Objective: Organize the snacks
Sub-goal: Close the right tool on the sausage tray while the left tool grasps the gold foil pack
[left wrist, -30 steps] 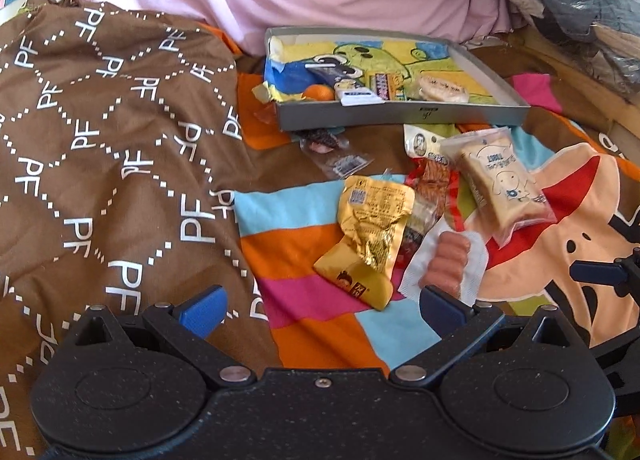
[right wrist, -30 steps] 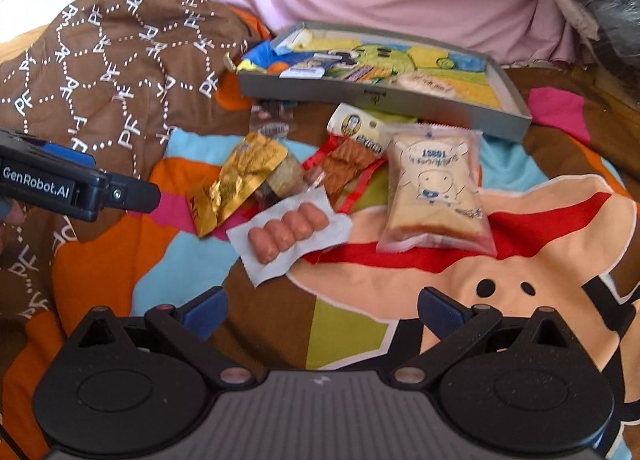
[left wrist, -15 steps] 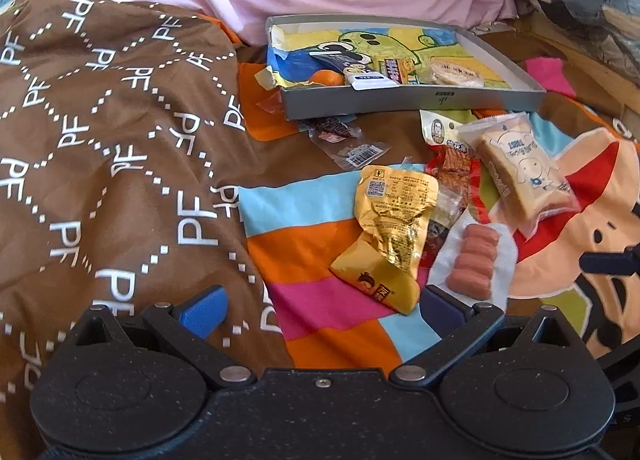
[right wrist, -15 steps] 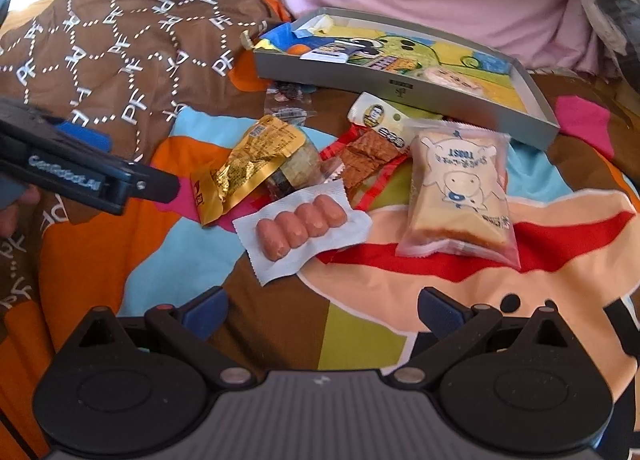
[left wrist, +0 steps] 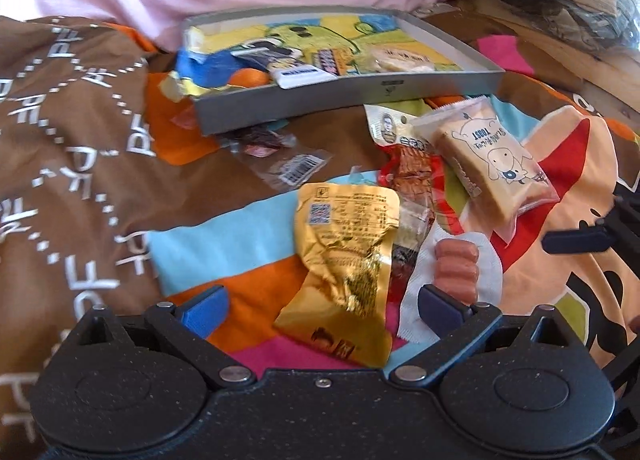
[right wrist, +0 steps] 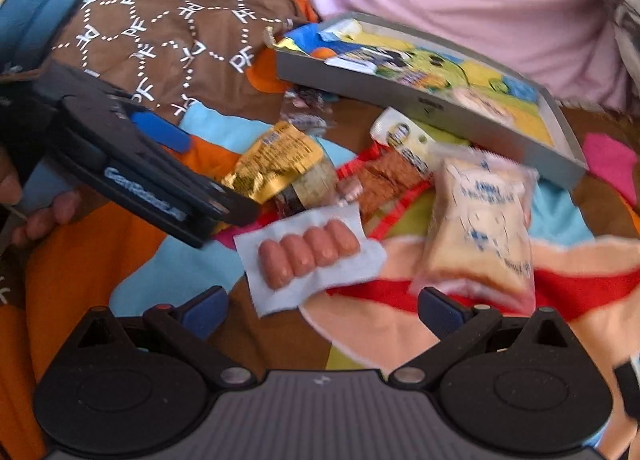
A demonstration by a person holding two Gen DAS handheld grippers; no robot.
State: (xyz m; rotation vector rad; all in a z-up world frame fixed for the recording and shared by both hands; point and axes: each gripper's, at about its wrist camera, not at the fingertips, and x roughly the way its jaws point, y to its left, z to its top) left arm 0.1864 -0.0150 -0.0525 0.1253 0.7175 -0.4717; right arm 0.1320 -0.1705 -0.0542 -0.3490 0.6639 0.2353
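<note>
left gripper (left wrist: 322, 310) spread wide, gold packet (left wrist: 346, 264) between fingers; right gripper (right wrist: 320, 310) spread, sausage pack (right wrist: 308, 254) just ahead.

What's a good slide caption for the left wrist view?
Open left gripper nearing gold snack packet, gray tray beyond.

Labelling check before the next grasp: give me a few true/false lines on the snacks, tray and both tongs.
1. Both tongs, left and right, are open and empty. True.
2. The sausage pack lies inside the grey tray. False: it lies on the blanket, outside the tray.
3. The toast pack is on the blanket. True.
4. The gold pouch is gripped by the left tongs. False: it lies loose.
</note>
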